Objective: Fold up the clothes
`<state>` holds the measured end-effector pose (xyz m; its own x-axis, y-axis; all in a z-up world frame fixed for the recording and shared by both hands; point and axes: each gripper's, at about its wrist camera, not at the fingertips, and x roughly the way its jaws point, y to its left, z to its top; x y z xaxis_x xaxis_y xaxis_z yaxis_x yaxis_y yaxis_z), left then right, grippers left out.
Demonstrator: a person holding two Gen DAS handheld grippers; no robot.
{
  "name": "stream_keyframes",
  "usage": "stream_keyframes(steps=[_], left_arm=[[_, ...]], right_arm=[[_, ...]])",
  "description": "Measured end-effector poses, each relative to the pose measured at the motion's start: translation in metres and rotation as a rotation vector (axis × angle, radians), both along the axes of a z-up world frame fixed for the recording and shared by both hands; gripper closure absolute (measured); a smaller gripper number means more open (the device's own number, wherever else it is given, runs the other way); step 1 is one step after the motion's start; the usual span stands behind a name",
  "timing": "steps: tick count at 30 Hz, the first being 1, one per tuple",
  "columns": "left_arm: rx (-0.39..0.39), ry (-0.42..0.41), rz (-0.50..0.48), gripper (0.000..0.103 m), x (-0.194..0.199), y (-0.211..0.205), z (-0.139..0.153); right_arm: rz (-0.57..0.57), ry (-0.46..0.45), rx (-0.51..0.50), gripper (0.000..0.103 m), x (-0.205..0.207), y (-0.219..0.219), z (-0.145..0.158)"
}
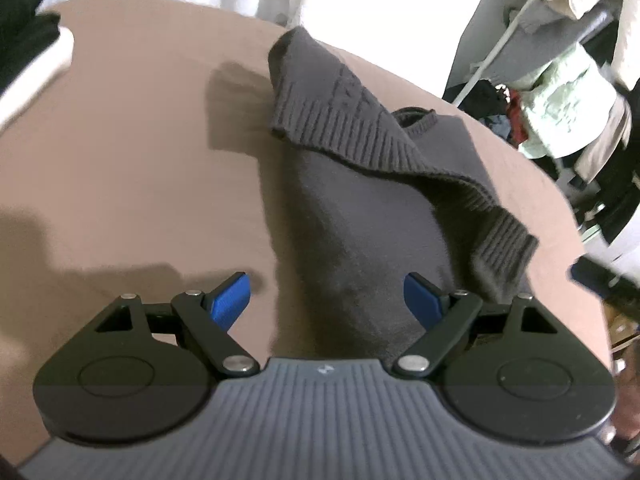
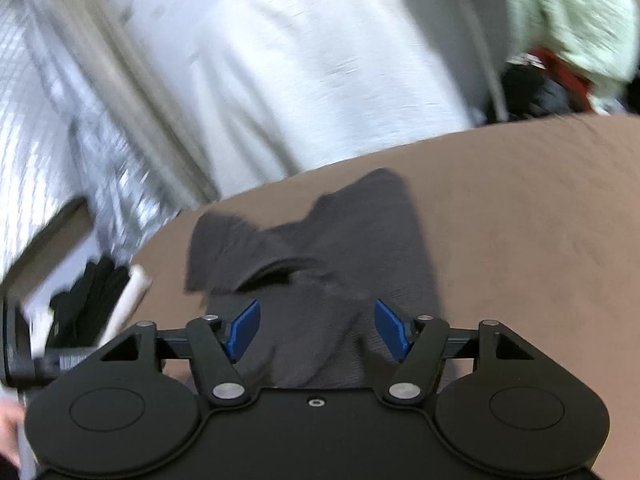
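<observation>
A dark grey knit sweater point(image 1: 352, 216) lies on a brown cloth-covered surface point(image 1: 120, 168). Its ribbed hem point(image 1: 360, 140) is folded over the body and stands partly raised. My left gripper point(image 1: 326, 298) hovers over the sweater's near end, blue pads wide apart, nothing pressed between them. In the right wrist view the same sweater point(image 2: 320, 248) lies rumpled, its neck opening point(image 2: 268, 272) showing. My right gripper point(image 2: 316, 330) is just above the fabric with blue pads apart; the cloth lies beneath them, not pinched.
White garments point(image 2: 304, 60) hang behind the surface. A pale green cloth point(image 2: 568, 20) and red and dark items are piled at the right. Black clothing point(image 2: 88, 292) sits in a light bin at the left. The left gripper's body point(image 2: 24, 356) shows at the left edge.
</observation>
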<state>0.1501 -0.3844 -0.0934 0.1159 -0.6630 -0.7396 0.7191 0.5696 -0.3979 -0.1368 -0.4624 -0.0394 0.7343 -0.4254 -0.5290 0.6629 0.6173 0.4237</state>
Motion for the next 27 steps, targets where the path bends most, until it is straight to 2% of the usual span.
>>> stream_keyframes(steps=[3,5,6,7,10,11,12,13,14,16,18,19,20,23,25,27], left_arm=[[0.0,0.028,-0.027,0.019,-0.008,-0.008,-0.009],[0.005,0.007,-0.041,0.019,-0.014,-0.016,-0.016],[0.005,-0.007,-0.043,0.019,-0.015,-0.022,-0.019],[0.009,-0.015,-0.035,0.019,-0.014,-0.028,-0.022],[-0.002,0.022,-0.034,0.019,-0.009,-0.042,-0.03],[-0.011,0.028,-0.044,0.019,-0.009,-0.046,-0.034],[0.008,0.008,-0.047,0.019,-0.011,-0.048,-0.038],[0.027,-0.013,-0.05,0.02,-0.013,-0.05,-0.042],[0.042,-0.027,-0.049,0.021,-0.015,-0.048,-0.046],[-0.011,0.096,-0.007,0.021,-0.01,-0.039,-0.055],[-0.067,0.321,0.065,0.021,-0.001,-0.027,-0.067],[-0.067,0.357,0.077,0.021,0.0,-0.024,-0.07],[-0.036,0.338,0.08,0.021,-0.002,-0.024,-0.071],[0.053,0.206,0.041,0.022,-0.011,-0.035,-0.069],[0.077,0.143,0.018,0.021,-0.019,-0.043,-0.067],[0.103,0.068,-0.005,0.021,-0.025,-0.048,-0.063]], right_arm=[[0.057,0.075,-0.031,0.032,0.023,0.009,-0.008],[0.082,0.099,-0.035,0.03,0.037,0.007,-0.021],[0.087,0.108,-0.03,0.022,0.044,0.005,-0.029],[0.061,0.109,0.009,0.012,0.05,-0.007,-0.042],[-0.051,0.08,0.123,0.013,0.06,-0.038,-0.075],[-0.095,0.057,0.145,0.016,0.06,-0.044,-0.081],[-0.094,0.05,0.101,0.035,0.061,-0.04,-0.077],[-0.088,0.05,0.053,0.089,0.062,-0.037,-0.072],[-0.068,0.076,-0.018,0.092,0.063,-0.029,-0.061],[-0.095,0.023,-0.186,0.094,0.048,-0.005,-0.031],[-0.085,-0.053,-0.188,0.094,0.025,0.009,-0.007],[-0.088,-0.057,-0.169,0.094,0.017,0.012,-0.003],[-0.116,0.025,-0.14,0.094,0.019,0.008,-0.013],[-0.2,0.261,-0.056,0.091,0.025,-0.006,-0.045],[-0.241,0.318,-0.033,0.091,0.032,-0.01,-0.066],[-0.253,0.303,-0.078,0.091,0.035,-0.004,-0.059]])
